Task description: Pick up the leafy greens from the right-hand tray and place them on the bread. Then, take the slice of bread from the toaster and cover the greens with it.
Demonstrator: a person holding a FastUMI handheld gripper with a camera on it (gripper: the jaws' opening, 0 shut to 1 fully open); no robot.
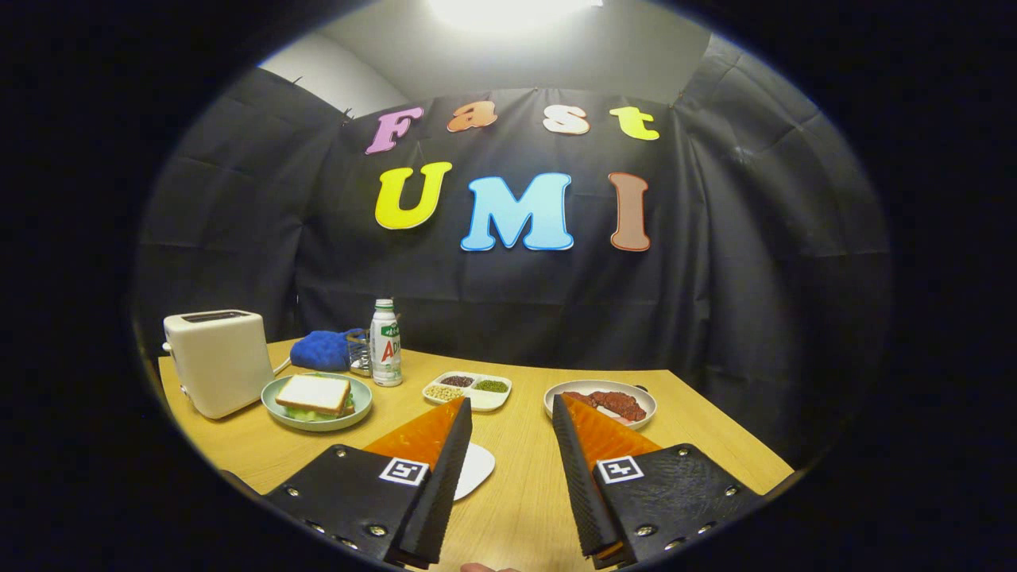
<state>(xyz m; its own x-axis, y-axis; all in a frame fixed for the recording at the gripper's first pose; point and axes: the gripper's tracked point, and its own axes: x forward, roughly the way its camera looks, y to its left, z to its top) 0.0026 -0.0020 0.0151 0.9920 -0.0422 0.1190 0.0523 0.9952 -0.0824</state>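
The sandwich (pixel 316 395) sits on a green plate (pixel 317 419) at the left of the frame, close beside the white toaster (pixel 219 360). A slice of bread is on top, and green leaves peek out under it. So the job looks done, or almost done. I cannot see any bread sticking out of the toaster slot.

What is left, I think, is to keep away and not bump the plate. A good way is to keep the hand-held gripper (pixel 512 445) high over the worktop (pixel 516 477) and well back from the sandwich, so the top slice stays flat on the greens.

The hand-held gripper is at the bottom middle of the frame. Its two black fingers (pixel 445 477) are spread wide apart. Nothing is between them, and they touch nothing. It is let go and holds no food.

Beyond the right finger is a white tray (pixel 647 401) with dark red food on it. A flat white thing (pixel 475 469) lies beside the left finger.
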